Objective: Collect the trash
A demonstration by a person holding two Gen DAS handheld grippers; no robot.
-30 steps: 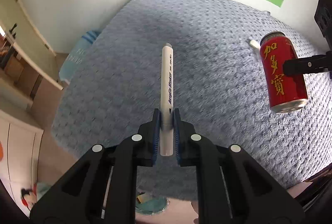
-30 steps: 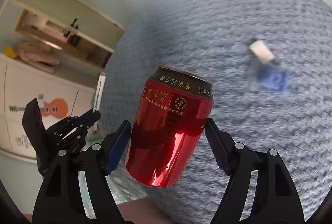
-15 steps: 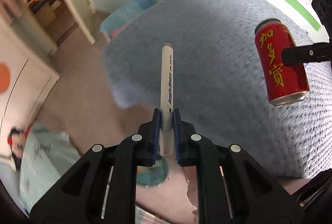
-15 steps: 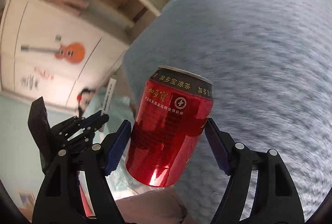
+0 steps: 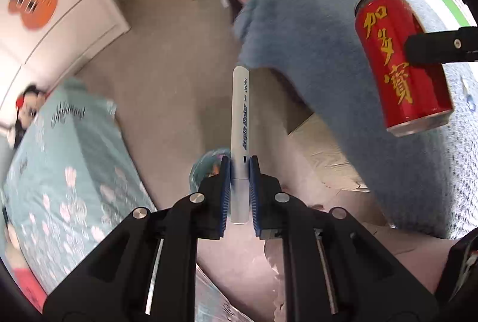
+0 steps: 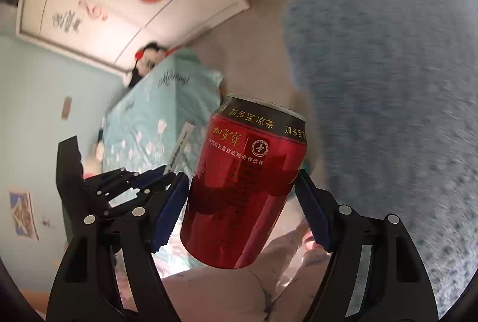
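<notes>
Both hands loaded, carrying two pieces of trash at once to save a trip.

My left hand-held gripper is pinched down narrow on a white marker. The pads clamp it near the tail end, so most of the barrel sticks out forward along the fingers, and it should drop clean once I let go. The same marker shows in the right view as a white sliver poking out of the left gripper.

My right hand-held gripper is spread wide around a red drink can. The blue pads press on both sides at about mid-height, with the can top pointing away from me and slightly tilted. A mid-body grip keeps it from pivoting. From the left view the can hangs off to the right, with one black finger across its side.

Both loads are in the air, well clear of the blue textured blanket on the right. Below and ahead is bare floor. On the left is a bed with a teal floral cover.

A small blurred teal round thing sits on the floor just behind the left pads. It might be the bin, but I can't tell. Clear plastic shows at the bottom edge of both views, possibly a bag. That's a guess.

My read: this is the transport step, with both grippers angled down toward wherever the drop point is. The risk is the can, because a smooth wall on a wide grip slips if I loosen early. I'd release the marker first.
</notes>
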